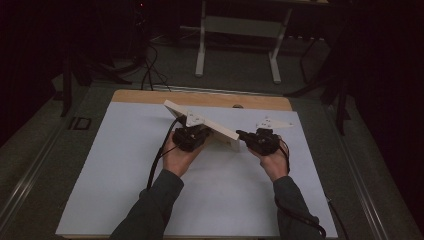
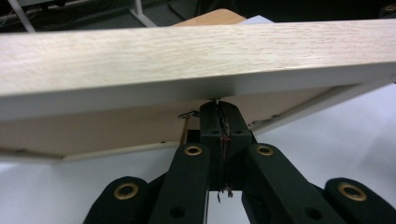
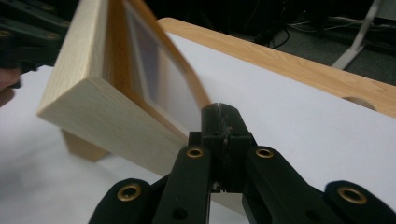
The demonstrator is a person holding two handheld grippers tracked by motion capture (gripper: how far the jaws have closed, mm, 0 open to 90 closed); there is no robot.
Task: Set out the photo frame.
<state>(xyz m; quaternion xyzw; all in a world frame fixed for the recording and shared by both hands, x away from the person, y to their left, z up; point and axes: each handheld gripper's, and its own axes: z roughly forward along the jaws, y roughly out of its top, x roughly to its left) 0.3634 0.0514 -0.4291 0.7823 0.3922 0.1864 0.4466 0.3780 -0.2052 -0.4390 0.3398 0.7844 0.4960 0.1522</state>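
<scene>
Frame: pale rectangular wooden picture frame, tilted up off white table sheet, mid-table.
Left gripper: jaws closed together, tips against frame's back; grip unclear.
Right gripper: jaws closed, at frame's right corner.
Handling: stiff, light, probably glazed, fragile; hold wooden edges.

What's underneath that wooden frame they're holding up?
Under the tilted wooden frame lies bare white sheet. The left gripper, shut, meets its lower edge. Its far side is hidden.

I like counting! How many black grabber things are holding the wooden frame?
2. The left gripper is shut at the wooden frame's back, mid-table; the right gripper is shut at its right end.
</scene>
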